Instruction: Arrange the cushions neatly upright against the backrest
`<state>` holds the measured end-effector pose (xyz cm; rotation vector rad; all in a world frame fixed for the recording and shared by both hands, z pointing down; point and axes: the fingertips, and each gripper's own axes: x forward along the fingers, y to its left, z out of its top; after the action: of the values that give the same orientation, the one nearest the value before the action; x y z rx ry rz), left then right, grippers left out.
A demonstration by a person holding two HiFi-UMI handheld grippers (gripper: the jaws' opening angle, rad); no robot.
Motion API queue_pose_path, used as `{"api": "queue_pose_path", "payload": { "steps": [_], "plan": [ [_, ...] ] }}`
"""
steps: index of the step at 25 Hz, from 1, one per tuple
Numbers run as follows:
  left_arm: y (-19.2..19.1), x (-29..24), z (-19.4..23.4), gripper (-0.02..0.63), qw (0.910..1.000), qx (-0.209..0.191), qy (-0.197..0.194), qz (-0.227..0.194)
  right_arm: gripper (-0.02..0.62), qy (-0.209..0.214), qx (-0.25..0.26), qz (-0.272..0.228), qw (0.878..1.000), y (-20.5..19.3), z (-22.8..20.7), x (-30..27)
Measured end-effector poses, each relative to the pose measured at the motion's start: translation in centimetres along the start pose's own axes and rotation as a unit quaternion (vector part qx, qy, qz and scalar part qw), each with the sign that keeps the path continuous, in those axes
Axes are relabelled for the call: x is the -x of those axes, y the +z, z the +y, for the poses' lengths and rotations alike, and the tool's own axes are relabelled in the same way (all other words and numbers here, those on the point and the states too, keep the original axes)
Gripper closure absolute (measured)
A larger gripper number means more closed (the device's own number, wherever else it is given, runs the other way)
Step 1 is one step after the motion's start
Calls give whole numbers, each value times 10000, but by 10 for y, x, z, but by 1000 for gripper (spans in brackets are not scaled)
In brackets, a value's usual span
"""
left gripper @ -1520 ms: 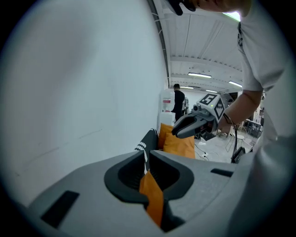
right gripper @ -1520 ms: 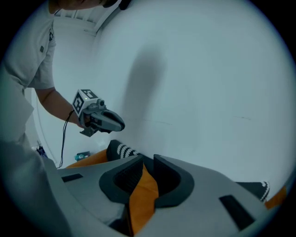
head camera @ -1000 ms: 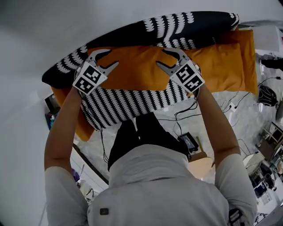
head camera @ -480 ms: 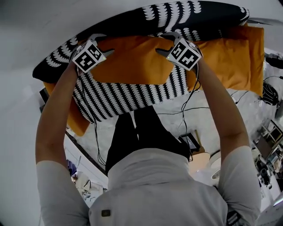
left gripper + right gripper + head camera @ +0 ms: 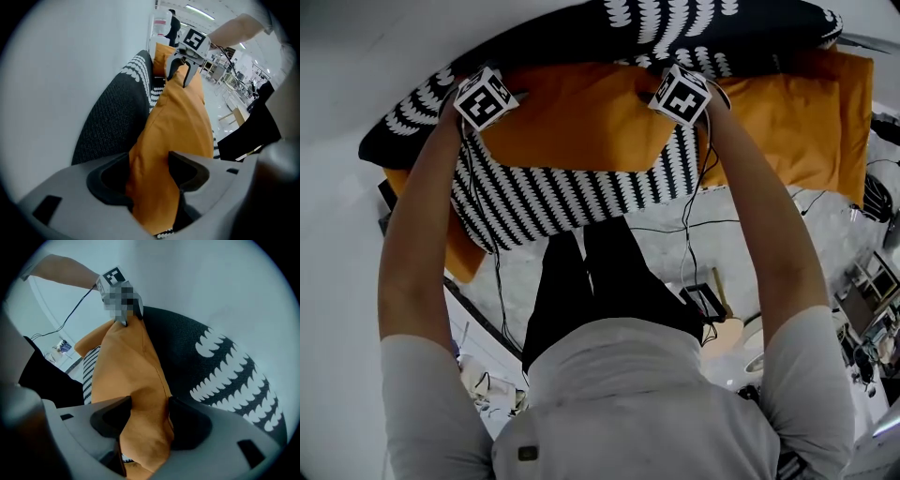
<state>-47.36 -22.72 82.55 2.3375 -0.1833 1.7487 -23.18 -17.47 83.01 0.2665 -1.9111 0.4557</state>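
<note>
Orange fabric rectangular cushion (image 5: 572, 122) stands at our twelve o'clock against the black knitted backrest (image 5: 694, 23). Our left gripper (image 5: 149, 161), at eleven, and right gripper (image 5: 150, 404), at one, straddle its top edge, jaws just opened wide.

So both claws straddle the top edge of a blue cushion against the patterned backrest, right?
No: the cushion is orange, not blue, as the head view shows. The left claw and right claw do straddle its top edge against the patterned backrest; their jaws have just been opening, cushion between them.
</note>
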Motion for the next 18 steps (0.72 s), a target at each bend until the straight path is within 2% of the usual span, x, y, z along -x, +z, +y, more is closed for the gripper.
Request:
{"api": "queue_pose_path", "payload": {
  "steps": [2, 4, 8, 14, 18],
  "plan": [
    [-3, -3, 2, 341, 9999, 126, -5, 40, 334, 33, -97, -8, 9999, -2, 1, -6],
    [-4, -4, 2, 353, 9999, 152, -1, 60, 363, 56, -130, -21, 9999, -2, 4, -8],
    [-7, -5, -3, 417, 9998, 139, -41, 124, 441, 67, -85, -61, 9999, -4, 10, -8],
    [-8, 1, -12, 562, 9999, 9, -2, 171, 518, -35, 156, -99, 9998, 1, 19, 0],
    [-11, 9, -20, 578, 9998, 115, -62, 136, 534, -155, 311, -120, 9993, 2, 29, 7]
  ]
}}
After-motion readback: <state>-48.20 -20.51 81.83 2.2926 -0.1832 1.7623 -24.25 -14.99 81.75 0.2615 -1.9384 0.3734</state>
